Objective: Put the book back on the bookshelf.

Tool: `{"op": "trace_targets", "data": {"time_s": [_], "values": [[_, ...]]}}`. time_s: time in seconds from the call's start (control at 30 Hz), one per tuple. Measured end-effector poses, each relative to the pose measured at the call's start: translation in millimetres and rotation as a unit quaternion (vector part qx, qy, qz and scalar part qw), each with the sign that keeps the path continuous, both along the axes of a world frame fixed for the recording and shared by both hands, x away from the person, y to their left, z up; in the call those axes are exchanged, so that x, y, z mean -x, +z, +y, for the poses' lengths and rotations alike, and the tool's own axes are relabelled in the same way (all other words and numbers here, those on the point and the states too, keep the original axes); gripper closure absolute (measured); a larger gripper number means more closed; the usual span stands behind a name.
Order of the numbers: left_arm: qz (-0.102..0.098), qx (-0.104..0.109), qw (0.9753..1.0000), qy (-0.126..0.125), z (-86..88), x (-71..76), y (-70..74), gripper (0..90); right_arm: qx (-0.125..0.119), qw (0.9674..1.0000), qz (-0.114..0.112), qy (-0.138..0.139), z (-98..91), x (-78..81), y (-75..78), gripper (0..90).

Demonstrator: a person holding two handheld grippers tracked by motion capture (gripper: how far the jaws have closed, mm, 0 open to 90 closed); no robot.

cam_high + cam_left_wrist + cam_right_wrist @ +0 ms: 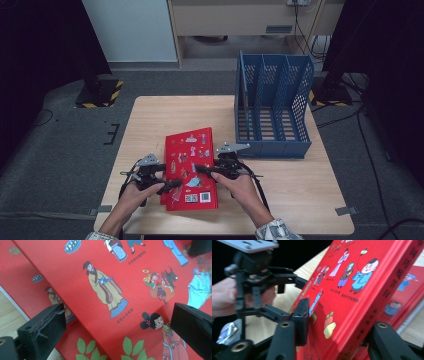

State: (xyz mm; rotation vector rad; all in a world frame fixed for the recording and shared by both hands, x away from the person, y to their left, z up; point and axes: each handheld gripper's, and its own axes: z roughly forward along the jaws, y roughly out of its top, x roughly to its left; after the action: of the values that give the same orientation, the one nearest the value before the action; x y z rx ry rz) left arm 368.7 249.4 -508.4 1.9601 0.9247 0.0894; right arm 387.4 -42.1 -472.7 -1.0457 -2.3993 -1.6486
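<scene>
A red picture book [190, 150] lies on top of a second red book [22, 277] at the front of the wooden table [300, 190]. My right gripper [201, 169] reaches in from the book's right side. In the right gripper view the top book [352, 290] stands tilted between its jaws, one pad [303, 315] on the cover and the other jaw under the spine edge, with the lower book [409, 290] beneath. My left gripper [171, 185] sits at the book's left side. Its jaws [117, 335] stand wide apart over the cover [105, 277], holding nothing.
A blue slotted file rack [272, 107] stands at the table's back right, close to the books' far corner. The person's left hand [222, 297] shows behind the left gripper in the right gripper view. Bare tabletop [150, 120] lies behind and to the left.
</scene>
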Motion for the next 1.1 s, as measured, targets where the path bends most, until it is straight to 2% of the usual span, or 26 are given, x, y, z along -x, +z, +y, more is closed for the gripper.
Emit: {"op": "trace_targets", "data": {"time_s": [0.07, 0.1, 0.13, 0.17, 0.2, 0.4, 0.53, 0.57, 0.67, 0.77, 0.93, 1.03, 1.1], "values": [[-0.004, 0.004, 1.0000, 0.003, 1.7, -1.5, -0.4, 1.3, -0.005, 1.0000, -0.006, 0.001, 0.1, 0.8, 1.6, 60.4], [0.000, 0.008, 1.0000, 0.002, 2.4, -3.1, -0.9, 1.3, 0.010, 0.9999, -0.005, -0.004, 1.4, 1.3, 4.3, 60.4], [0.006, 0.016, 0.9998, -0.006, 3.3, -4.3, -0.7, 0.5, 0.006, 1.0000, -0.005, -0.001, 1.4, 1.0, 4.6, 60.6], [0.007, 0.025, 0.9996, -0.011, 3.7, -5.0, -0.6, 4.8, 0.005, 0.9999, -0.010, 0.003, 1.3, 1.0, 4.9, 60.6], [0.008, 0.024, 0.9996, -0.012, 3.6, -5.4, -0.8, 4.8, 0.005, 0.9999, -0.011, 0.004, 1.4, 1.3, 5.6, 60.6], [0.017, 0.035, 0.9991, -0.017, 5.0, -9.0, -3.9, 0.0, 0.003, 0.9999, -0.012, 0.008, 1.4, 1.4, 7.2, 61.5], [0.030, 0.053, 0.9976, -0.034, 5.7, -12.4, -7.0, 0.0, -0.004, 0.9998, -0.015, 0.014, 0.6, 1.9, 8.5, 63.0], [0.033, 0.058, 0.9968, -0.045, 5.0, -13.0, -7.5, 0.2, -0.005, 0.9998, -0.015, 0.015, 0.4, 2.0, 8.8, 63.3], [0.037, 0.054, 0.9966, -0.050, 3.6, -12.6, -4.9, 2.6, -0.006, 0.9996, -0.016, 0.021, -0.3, 1.9, 9.8, 63.6], [0.044, 0.054, 0.9968, -0.040, 4.6, -12.3, -1.2, 5.6, -0.002, 0.9995, -0.015, 0.028, -0.4, 0.7, 11.4, 62.8], [0.032, 0.061, 0.9971, -0.032, 5.9, -11.6, 2.6, 14.9, 0.045, 0.9983, -0.004, 0.037, 3.2, -3.9, 17.8, 54.7], [0.022, 0.060, 0.9974, -0.034, 3.7, -9.9, 6.2, 18.3, 0.055, 0.9980, 0.000, 0.032, 3.9, -8.0, 18.7, 50.0], [0.019, 0.053, 0.9979, -0.033, 3.4, -9.2, 8.2, 18.5, 0.050, 0.9983, -0.001, 0.029, 3.3, -8.3, 18.5, 51.0]]}}
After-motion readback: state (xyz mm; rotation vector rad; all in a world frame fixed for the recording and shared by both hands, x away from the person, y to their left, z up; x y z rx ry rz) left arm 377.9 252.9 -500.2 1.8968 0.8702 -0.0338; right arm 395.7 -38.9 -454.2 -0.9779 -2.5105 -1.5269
